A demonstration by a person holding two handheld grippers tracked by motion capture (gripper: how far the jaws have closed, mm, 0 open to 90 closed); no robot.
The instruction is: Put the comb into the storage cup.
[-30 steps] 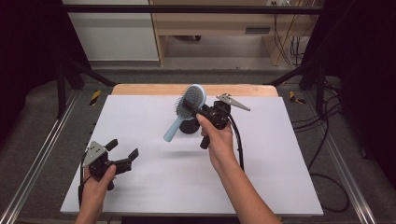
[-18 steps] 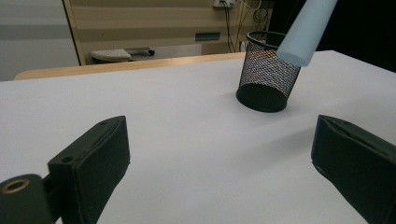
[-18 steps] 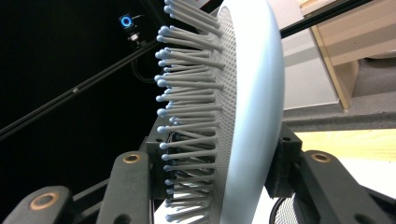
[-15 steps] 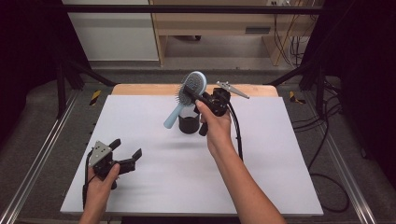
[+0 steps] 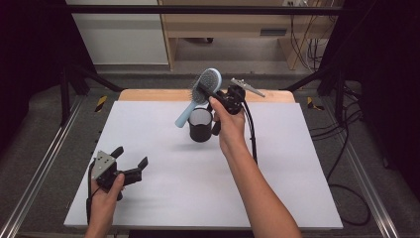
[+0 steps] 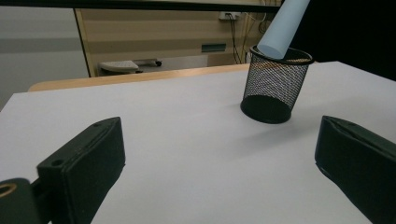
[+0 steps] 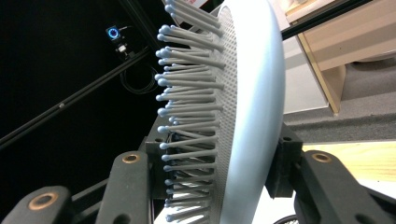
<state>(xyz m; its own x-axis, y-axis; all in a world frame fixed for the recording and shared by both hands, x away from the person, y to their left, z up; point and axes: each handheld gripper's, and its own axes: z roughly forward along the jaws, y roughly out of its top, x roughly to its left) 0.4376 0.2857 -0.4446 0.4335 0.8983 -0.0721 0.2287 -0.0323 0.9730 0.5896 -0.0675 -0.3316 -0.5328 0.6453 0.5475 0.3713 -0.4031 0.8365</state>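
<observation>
Brush over the cup
Right claw (image 5: pixel 207 92) clamps the hairbrush (image 5: pixel 199 95), handle above the mesh cup (image 5: pixel 200 125); left claw (image 5: pixel 130 162) gapes, empty.

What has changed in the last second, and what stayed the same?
The right gripper carried the blue hairbrush farther from the person, tilting it so the handle points down over the black mesh cup. The left gripper stayed open, low on the table.
</observation>
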